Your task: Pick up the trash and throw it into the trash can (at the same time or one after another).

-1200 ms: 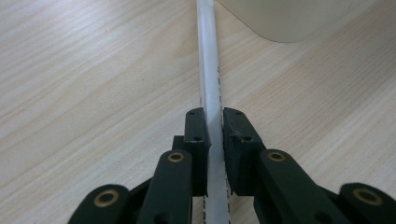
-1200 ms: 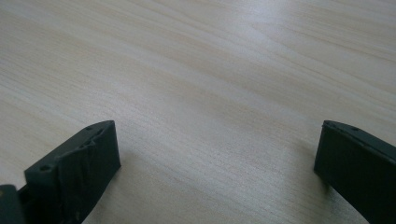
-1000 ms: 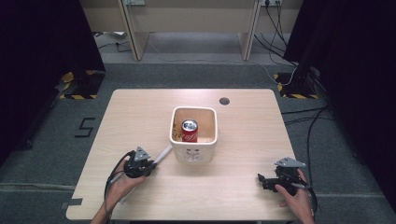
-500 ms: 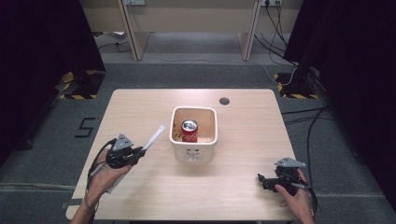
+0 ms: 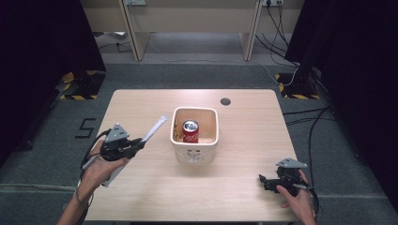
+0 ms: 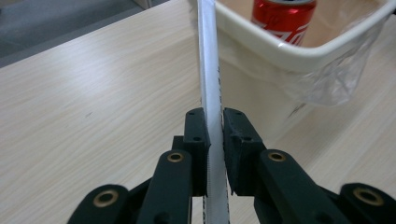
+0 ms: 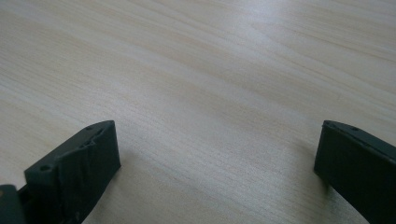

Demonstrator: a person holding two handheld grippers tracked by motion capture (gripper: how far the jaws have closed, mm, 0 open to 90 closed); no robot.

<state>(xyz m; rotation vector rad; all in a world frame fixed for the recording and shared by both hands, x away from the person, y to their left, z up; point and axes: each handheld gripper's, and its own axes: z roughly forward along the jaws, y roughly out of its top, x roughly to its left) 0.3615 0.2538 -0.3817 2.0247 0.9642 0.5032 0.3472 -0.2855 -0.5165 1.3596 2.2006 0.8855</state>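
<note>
My left gripper (image 5: 140,143) hangs above the table's left half, shut on a long flat white strip (image 5: 155,128). The strip points up and right toward the white square bin (image 5: 174,126) without touching it. In the left gripper view the strip (image 6: 208,70) runs between the pads of that gripper (image 6: 215,128), and its far end reaches the bin's rim (image 6: 261,39). A red soda can (image 5: 190,131) stands upright inside the bin; the same can (image 6: 284,17) shows there too. My right gripper (image 5: 262,180) rests at the table's front right corner, open. Only bare wood lies between its jaws (image 7: 215,142).
A clear plastic liner (image 6: 337,77) hangs over the bin's side. The wooden table (image 5: 141,103) has a small round hole (image 5: 225,101) near its far edge. Beyond the table are grey floor, desk legs and cables.
The left hand has lifted the strip off the table by the bin and carried it up and to the left. The right hand has not moved.
</note>
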